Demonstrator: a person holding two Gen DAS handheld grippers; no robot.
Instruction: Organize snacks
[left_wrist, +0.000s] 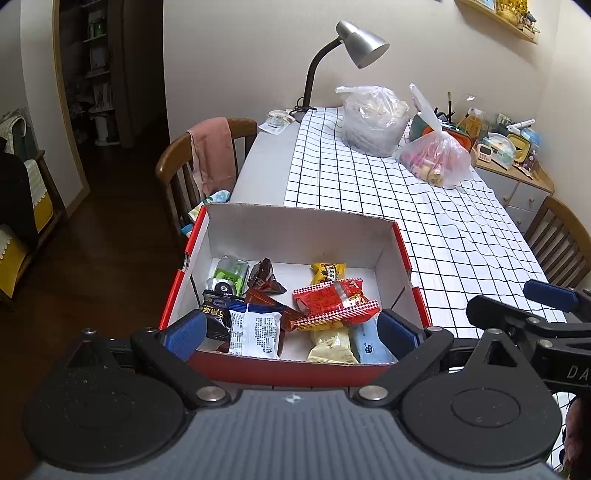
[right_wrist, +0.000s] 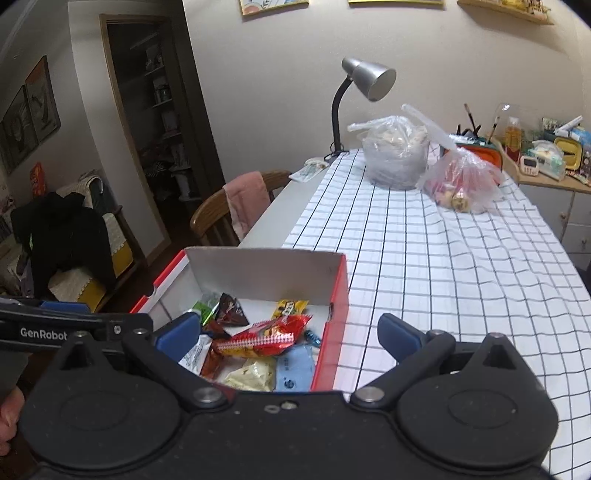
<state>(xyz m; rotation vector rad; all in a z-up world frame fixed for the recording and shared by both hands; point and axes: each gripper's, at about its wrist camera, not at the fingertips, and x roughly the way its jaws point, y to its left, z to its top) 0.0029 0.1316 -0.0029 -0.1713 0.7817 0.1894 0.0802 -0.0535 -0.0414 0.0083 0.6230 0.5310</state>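
Observation:
A red cardboard box (left_wrist: 400, 240) with a white inside sits at the near left of the table and holds several snack packets: a red packet (left_wrist: 334, 304), a white-and-blue packet (left_wrist: 255, 332), a yellow one (left_wrist: 327, 272), brown triangular ones (left_wrist: 264, 278) and a green can (left_wrist: 231, 275). My left gripper (left_wrist: 291, 334) is open and empty, its blue pads on either side of the box's near wall. My right gripper (right_wrist: 288, 336) is open and empty, over the box's (right_wrist: 338, 288) right wall. The red packet (right_wrist: 269, 334) shows there too.
A checked cloth (left_wrist: 406, 206) covers the table. Two plastic bags (left_wrist: 373, 118) (left_wrist: 437, 155) and a grey desk lamp (left_wrist: 360, 42) stand at the far end. Wooden chairs stand at the left (left_wrist: 207, 155) and right (left_wrist: 561, 236). A cluttered sideboard (left_wrist: 517, 147) is at the far right.

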